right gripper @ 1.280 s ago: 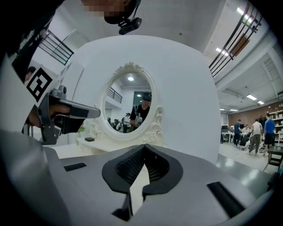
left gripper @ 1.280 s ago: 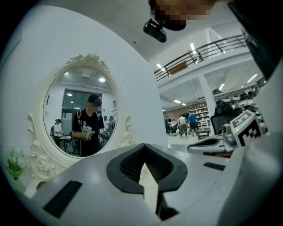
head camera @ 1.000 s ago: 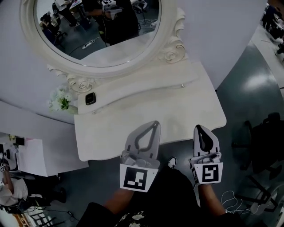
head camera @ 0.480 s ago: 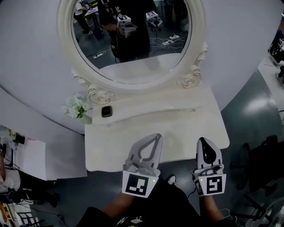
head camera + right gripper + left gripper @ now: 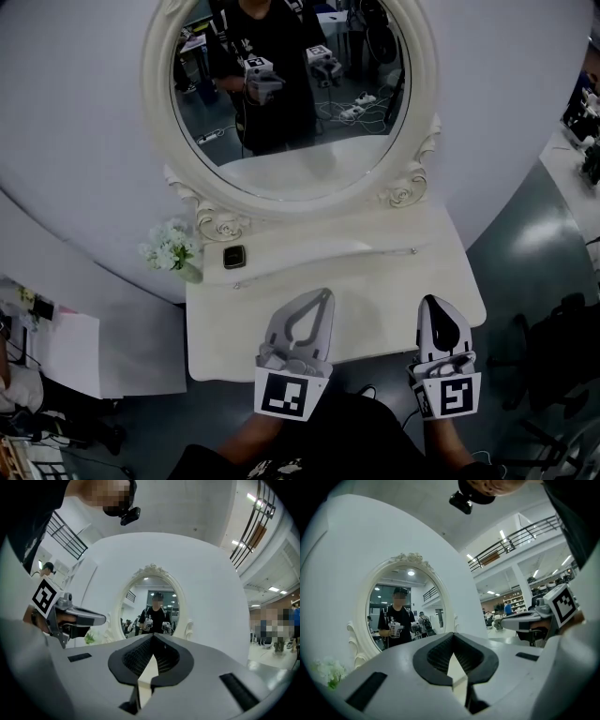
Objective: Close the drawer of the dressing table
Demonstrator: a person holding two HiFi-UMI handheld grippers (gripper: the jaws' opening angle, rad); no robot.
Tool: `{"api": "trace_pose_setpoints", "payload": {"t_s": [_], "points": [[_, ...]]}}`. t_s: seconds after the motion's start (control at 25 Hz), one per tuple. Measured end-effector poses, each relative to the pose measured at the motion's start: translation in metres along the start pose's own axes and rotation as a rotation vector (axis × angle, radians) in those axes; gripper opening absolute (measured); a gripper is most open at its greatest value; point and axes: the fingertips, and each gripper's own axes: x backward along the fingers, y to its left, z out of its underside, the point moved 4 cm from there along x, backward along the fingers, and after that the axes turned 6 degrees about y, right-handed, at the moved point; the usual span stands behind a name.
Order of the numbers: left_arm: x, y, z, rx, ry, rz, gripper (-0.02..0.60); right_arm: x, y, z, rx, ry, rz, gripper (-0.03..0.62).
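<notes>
Hovering over front edge of counter (image 5: 403, 281): left tongs (image 5: 324, 294) and right tongs (image 5: 433, 302), side by side, pointed level toward mirror (image 5: 281, 103). Drawer not seen in any view. Judged to sit under counter top, below and ahead of both tongs, long axis along front edge; nothing seen projecting past that edge. Neither tongs clearly nearer. Both tongs closed tip to tip, nothing held, nothing touched. Flowers (image 5: 169, 251) and small dark item (image 5: 234, 256) noted at back left of counter.
</notes>
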Motion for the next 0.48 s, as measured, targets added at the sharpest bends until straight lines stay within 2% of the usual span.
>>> {"api": "trace_pose_setpoints", "payload": {"t_s": [0.28,0.48], "points": [[-0.0019,0.0044,-0.0043,-0.015,-0.020,0.004,0.003,-0.0052,0.0060,-0.0009,0.019,0.009,0.008,-0.002],[-0.0017,0.0021,-0.0044,-0.014,-0.018,0.000,0.003,-0.0072,0.0087,-0.0018,0.017,-0.021,-0.010,-0.002]]}}
